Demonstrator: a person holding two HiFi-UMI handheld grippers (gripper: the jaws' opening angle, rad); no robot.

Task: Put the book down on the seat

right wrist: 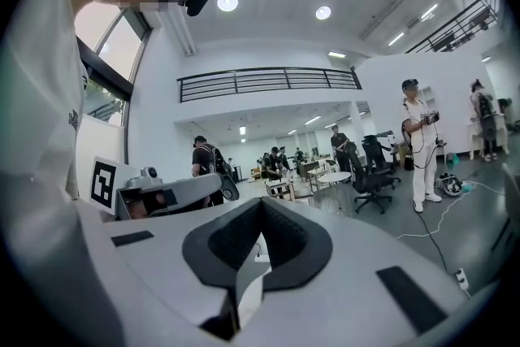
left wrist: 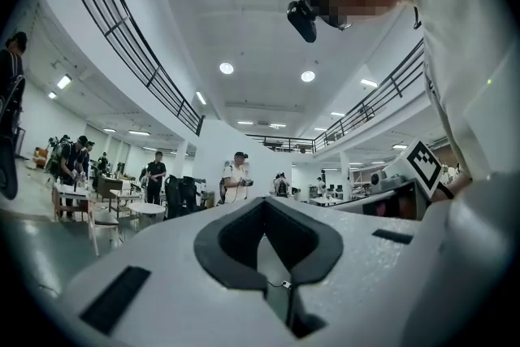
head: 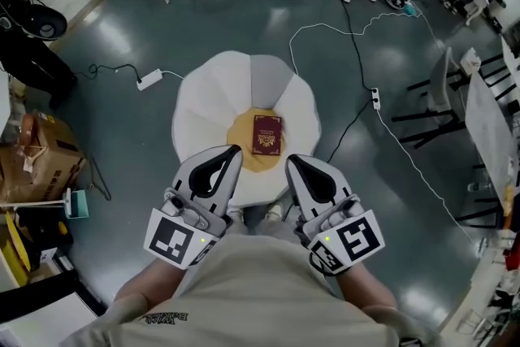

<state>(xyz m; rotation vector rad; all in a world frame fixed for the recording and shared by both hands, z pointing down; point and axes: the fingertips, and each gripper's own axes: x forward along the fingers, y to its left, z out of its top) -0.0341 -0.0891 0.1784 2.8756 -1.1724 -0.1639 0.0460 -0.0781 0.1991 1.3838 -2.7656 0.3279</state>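
While you stand on the grey-green floor [head: 122,126], the white, petal-shaped seat [head: 203,106] sits just ahead of you, with a round yellow centre [head: 240,144]. Close to your torso, your left gripper [head: 234,150] and right gripper [head: 291,159] point level towards the seat, their tips over its near edge. Each gripper's own view shows its jaws pressed together with nothing between them. Each also carries a cube with black-and-white square markers, the left cube [head: 179,238] and the right cube [head: 351,241]. The book [head: 267,134] lies flat on the yellow centre, cover up, apart from both grippers and free of any grip. It is dark red with a gold emblem. Any lettering on it is too small to read, and so is the dark print on your shirt [head: 244,288].
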